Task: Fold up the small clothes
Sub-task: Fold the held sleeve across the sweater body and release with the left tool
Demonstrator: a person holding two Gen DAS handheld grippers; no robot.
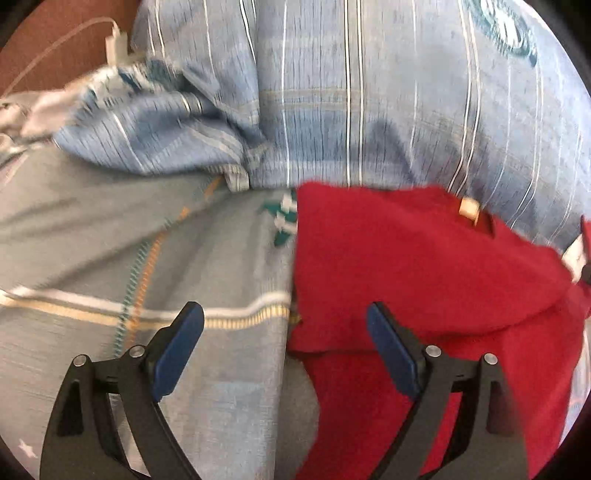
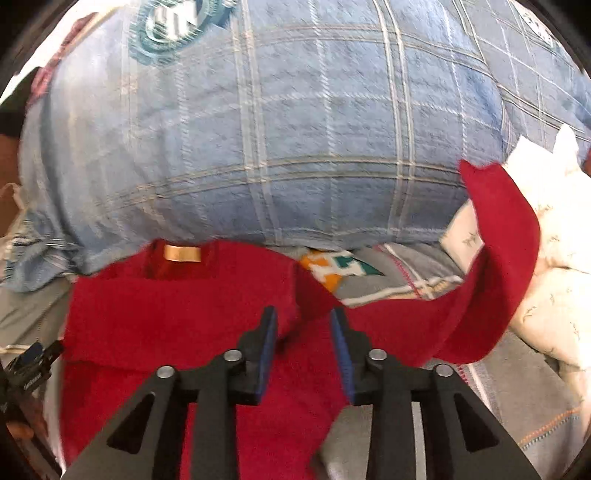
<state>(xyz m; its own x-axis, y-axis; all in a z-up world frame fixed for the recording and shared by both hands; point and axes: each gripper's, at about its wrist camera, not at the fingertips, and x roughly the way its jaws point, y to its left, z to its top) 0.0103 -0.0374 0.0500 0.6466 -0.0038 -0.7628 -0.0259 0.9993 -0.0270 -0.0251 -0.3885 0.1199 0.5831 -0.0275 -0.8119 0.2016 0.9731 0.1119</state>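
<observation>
Red garment on a grey bedspread, a gripper at each side of it.

Left wrist view: the left gripper (image 1: 284,317) stands spread wide with nothing between its blue pads, straddling the near left edge of the red garment (image 1: 424,280), which lies on the grey bedspread (image 1: 92,236). A tan neck label (image 1: 468,209) sits at the garment's far edge, its writing too blurred to read. Beyond the garment rises a blue plaid pillow (image 1: 369,92) bearing a teal round emblem (image 1: 506,31), lettering unreadable.

Right wrist view: the right gripper (image 2: 303,318) is narrowly parted over a raised fold of the red garment (image 2: 177,306); whether the pads pinch it cannot be told. The neck label (image 2: 182,254) is blank-looking. Right of the garment, its sleeve (image 2: 506,266) curls upward beside white cloth (image 2: 554,258).
</observation>
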